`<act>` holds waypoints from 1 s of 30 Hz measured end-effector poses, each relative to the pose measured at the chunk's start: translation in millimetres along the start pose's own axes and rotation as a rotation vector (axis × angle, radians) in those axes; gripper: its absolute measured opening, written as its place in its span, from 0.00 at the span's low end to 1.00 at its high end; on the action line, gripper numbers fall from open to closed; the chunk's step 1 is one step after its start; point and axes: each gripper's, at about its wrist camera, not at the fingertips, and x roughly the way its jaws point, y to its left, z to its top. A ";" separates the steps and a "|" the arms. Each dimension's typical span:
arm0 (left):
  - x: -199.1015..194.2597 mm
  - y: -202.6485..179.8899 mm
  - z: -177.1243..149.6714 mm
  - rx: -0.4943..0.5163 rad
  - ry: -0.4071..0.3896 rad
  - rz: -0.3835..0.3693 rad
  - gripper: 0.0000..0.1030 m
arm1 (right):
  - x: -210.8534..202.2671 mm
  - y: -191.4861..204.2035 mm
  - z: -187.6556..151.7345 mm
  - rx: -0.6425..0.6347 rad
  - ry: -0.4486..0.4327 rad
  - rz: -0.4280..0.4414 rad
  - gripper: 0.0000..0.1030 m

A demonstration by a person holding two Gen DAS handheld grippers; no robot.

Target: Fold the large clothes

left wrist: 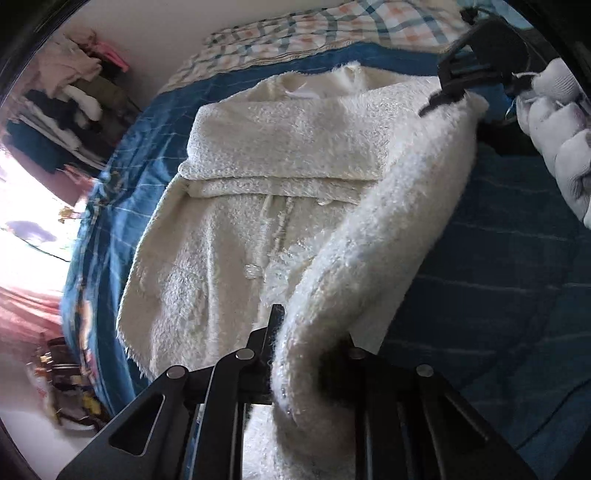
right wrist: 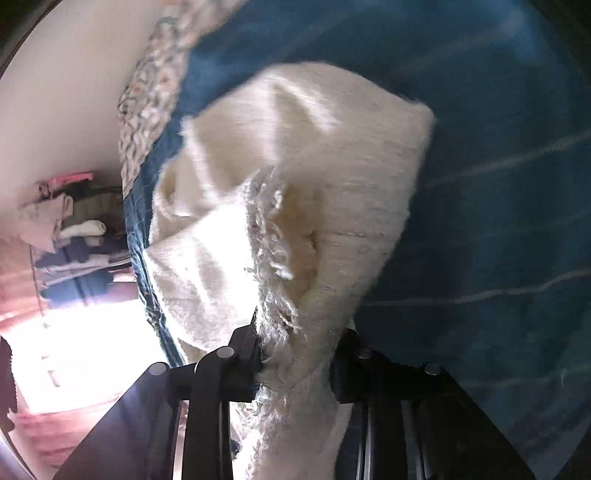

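Observation:
A large cream fleece garment (left wrist: 258,236) with clear buttons lies on a blue bed cover (left wrist: 517,295), one sleeve folded across its upper part. My left gripper (left wrist: 299,354) is shut on the garment's right edge, which rises in a thick fold towards my right gripper (left wrist: 447,96) at the top right, also shut on that edge. In the right wrist view the right gripper (right wrist: 295,350) pinches the frayed cream garment (right wrist: 332,177), lifted above the blue cover (right wrist: 498,221). The view is blurred.
A checked blanket (left wrist: 314,33) lies at the bed's far end against a white wall. Shelves with piled clothes (left wrist: 74,103) stand at the left beyond the bed edge. A white-gloved hand (left wrist: 557,133) holds the right gripper.

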 end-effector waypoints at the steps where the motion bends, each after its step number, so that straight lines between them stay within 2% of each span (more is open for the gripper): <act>1: -3.3 12.0 1.1 -0.005 0.001 -0.030 0.14 | -6.5 15.7 -6.2 -0.015 -0.010 -0.010 0.26; 3: -10.9 51.5 5.5 -0.024 0.002 -0.115 0.14 | -14.7 60.0 -17.9 -0.042 -0.030 -0.047 0.25; 5: -9.2 92.9 11.7 -0.058 0.039 -0.200 0.15 | -10.7 114.8 -28.9 -0.080 -0.039 -0.097 0.25; 8: 3.1 148.8 19.2 -0.131 0.064 -0.239 0.15 | 21.1 190.5 -26.0 -0.148 -0.030 -0.177 0.25; 11: 33.8 207.6 23.7 -0.223 0.085 -0.242 0.18 | 78.0 250.1 -31.0 -0.214 -0.007 -0.270 0.25; 14: 72.3 254.3 17.4 -0.335 0.133 -0.282 0.18 | 159.8 299.0 -28.1 -0.258 0.036 -0.354 0.26; 16: 103.4 284.2 3.7 -0.431 0.204 -0.339 0.19 | 204.7 312.4 -30.2 -0.262 0.085 -0.388 0.28; 17: 115.3 298.8 -6.0 -0.491 0.230 -0.387 0.21 | 219.9 316.6 -33.1 -0.274 0.114 -0.399 0.36; 18: 119.4 310.0 -14.1 -0.532 0.236 -0.410 0.31 | 232.3 319.8 -35.0 -0.280 0.129 -0.388 0.45; 19: 120.1 318.0 -21.3 -0.560 0.235 -0.419 0.37 | 239.6 323.5 -37.5 -0.284 0.128 -0.368 0.48; 21: 115.6 334.9 -38.4 -0.597 0.227 -0.394 0.67 | 235.2 322.0 -46.0 -0.308 0.125 -0.333 0.60; 23: 108.6 344.2 -50.6 -0.614 0.212 -0.387 0.68 | 215.9 313.5 -53.5 -0.322 0.128 -0.254 0.65; 27: 110.9 347.1 -59.9 -0.606 0.209 -0.378 0.68 | 148.7 283.3 -56.4 -0.304 0.060 -0.243 0.70; 30: 130.9 337.6 -44.4 -0.587 0.209 -0.370 0.68 | 102.7 242.1 -45.1 -0.254 0.015 -0.255 0.78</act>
